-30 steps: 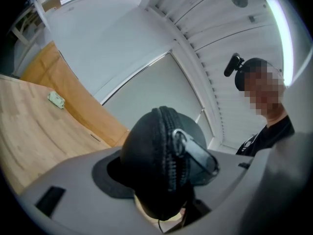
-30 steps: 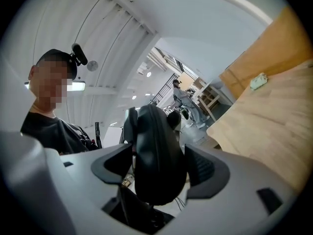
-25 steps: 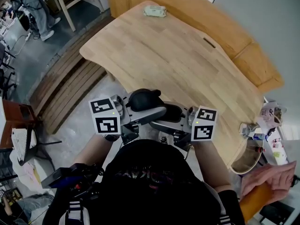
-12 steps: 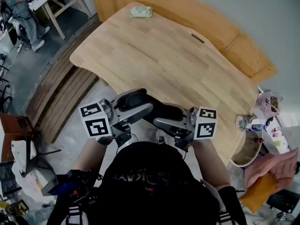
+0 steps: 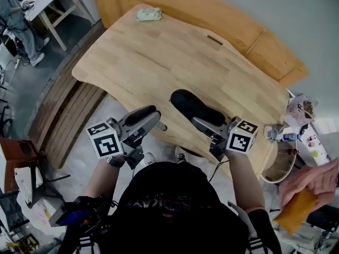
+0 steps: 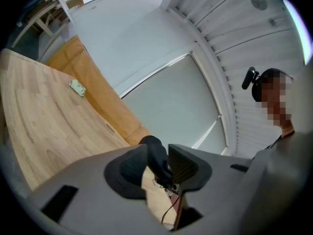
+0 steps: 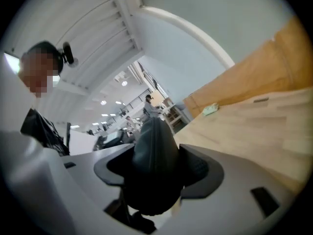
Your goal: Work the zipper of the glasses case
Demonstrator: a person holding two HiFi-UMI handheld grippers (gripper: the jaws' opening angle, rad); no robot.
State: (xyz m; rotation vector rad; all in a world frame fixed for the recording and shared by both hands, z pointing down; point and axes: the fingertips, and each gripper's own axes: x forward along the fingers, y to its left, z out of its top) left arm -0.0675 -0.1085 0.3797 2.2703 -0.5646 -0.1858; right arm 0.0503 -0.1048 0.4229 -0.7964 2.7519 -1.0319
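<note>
Your right gripper [image 7: 157,174] clamps the glasses case [image 7: 152,155] (light, stiff shell); your left gripper [image 6: 159,166], empty with jaws just narrowing, should pinch the small zipper pull ahead of it.

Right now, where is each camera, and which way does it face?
Head view: on the person's head, looking down at the table; shows torso, left gripper, right gripper.
Left gripper view: on that gripper, looking across the table; its jaws have just been closing on nothing.
Right gripper view: on that gripper, looking across the table; its jaws, just tightened, grip the glasses case.
All three share the pale object across the table.
</note>
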